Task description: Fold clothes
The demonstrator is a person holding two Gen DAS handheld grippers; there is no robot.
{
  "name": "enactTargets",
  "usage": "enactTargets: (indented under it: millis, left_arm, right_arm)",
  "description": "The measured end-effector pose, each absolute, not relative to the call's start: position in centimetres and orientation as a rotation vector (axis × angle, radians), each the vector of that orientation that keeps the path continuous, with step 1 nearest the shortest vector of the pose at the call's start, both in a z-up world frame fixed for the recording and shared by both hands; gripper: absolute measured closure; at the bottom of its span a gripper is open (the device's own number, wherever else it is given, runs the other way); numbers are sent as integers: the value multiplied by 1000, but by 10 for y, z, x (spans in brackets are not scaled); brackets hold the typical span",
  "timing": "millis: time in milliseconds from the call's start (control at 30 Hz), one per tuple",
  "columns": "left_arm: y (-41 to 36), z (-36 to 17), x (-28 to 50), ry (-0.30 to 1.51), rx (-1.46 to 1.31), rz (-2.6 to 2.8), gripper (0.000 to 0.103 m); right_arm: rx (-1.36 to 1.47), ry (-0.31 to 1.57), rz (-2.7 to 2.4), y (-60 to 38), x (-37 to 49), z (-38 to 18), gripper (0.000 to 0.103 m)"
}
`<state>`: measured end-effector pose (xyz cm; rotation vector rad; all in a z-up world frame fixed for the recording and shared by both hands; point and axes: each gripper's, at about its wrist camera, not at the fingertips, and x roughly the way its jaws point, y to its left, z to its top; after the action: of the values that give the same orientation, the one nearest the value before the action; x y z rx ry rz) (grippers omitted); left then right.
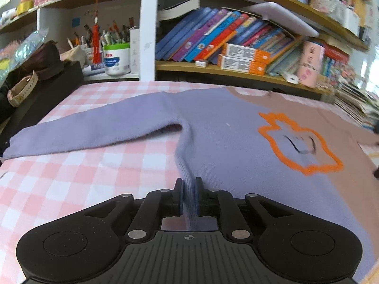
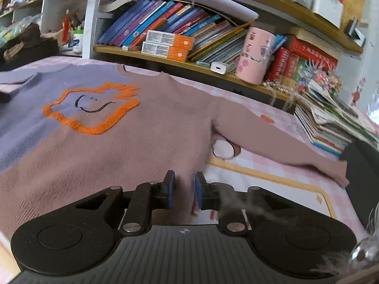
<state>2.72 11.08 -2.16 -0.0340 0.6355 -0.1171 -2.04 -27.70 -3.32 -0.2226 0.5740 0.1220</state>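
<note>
A two-tone sweater lies spread on the table, purple on its left half [image 1: 225,127] and dusty pink on its right half [image 2: 146,137], with an orange outlined smiley patch [image 2: 92,108] on the chest. My left gripper [image 1: 188,184] is shut on the purple hem near the left side seam. My right gripper [image 2: 184,179] is shut on the pink hem near the right side seam. The purple sleeve [image 1: 90,130] stretches out to the left. The pink sleeve [image 2: 284,142] stretches out to the right.
A pink checked tablecloth [image 1: 83,177] covers the table. Bookshelves [image 2: 189,64] with books stand right behind it. A stack of magazines [image 2: 331,123] sits at the right. A black box [image 1: 47,90] with a watch sits at the left. A pink cup [image 2: 255,56] stands on the shelf.
</note>
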Motion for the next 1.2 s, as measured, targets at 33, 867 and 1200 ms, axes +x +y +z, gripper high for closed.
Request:
enactTargets:
  millis: [33,867,1200]
  left_arm:
    - [112,-21,20,637,-46,-125,89]
    - [118,-26,-22,630,-120,-174,96]
    - [116,-26,-29,629,-95,-173,97]
  right_arm:
    - [-215,576,124,-279,-26,-32,85]
    - [-141,599,219,-285,-80,-30,93]
    - [-171,589,215,-281,-83,-31,93]
